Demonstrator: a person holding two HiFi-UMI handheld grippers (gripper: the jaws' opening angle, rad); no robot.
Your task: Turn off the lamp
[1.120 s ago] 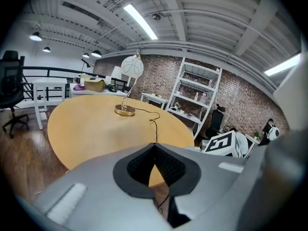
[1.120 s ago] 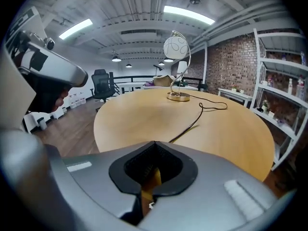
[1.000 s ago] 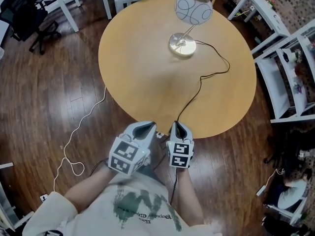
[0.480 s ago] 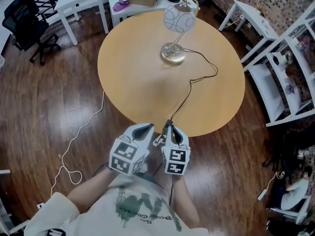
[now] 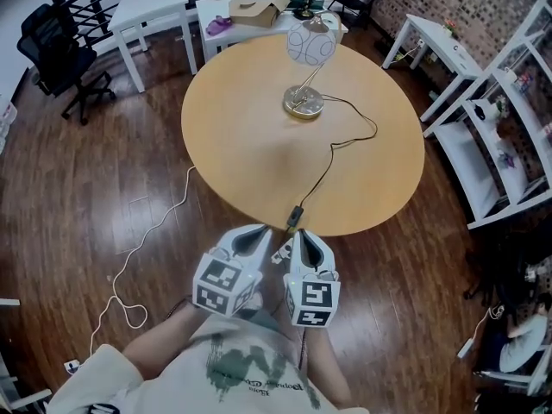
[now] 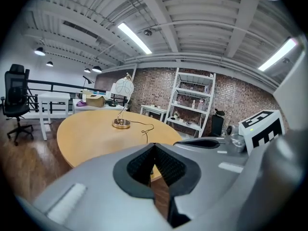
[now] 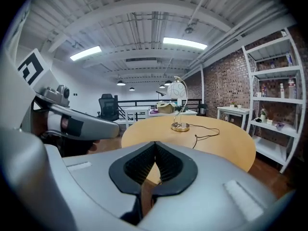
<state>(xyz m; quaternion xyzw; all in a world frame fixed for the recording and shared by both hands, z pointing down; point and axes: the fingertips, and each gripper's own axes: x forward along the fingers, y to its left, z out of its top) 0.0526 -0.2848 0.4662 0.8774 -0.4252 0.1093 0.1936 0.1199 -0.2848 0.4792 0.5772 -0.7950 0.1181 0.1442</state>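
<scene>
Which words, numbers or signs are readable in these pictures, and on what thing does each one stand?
No text reads clearly.
On the shirt: one line of lettering beside a green print, too blurred to read.
On the left gripper and the right gripper: black-and-white square markers, patterns only, no letters.
On the cardboard box: nothing readable.

the lamp [image 5: 304,102] stands on the far side of the round table [image 5: 233,145]. its cord [image 5: 316,179] runs across the top to the near edge. the left gripper [image 5: 255,233] and the right gripper [image 5: 304,236] sit side by side just off that edge. white desks [image 5: 155,0] lie behind the table, a chair [image 5: 52,48] at far left and shelves [image 5: 487,136] to the right.
</scene>
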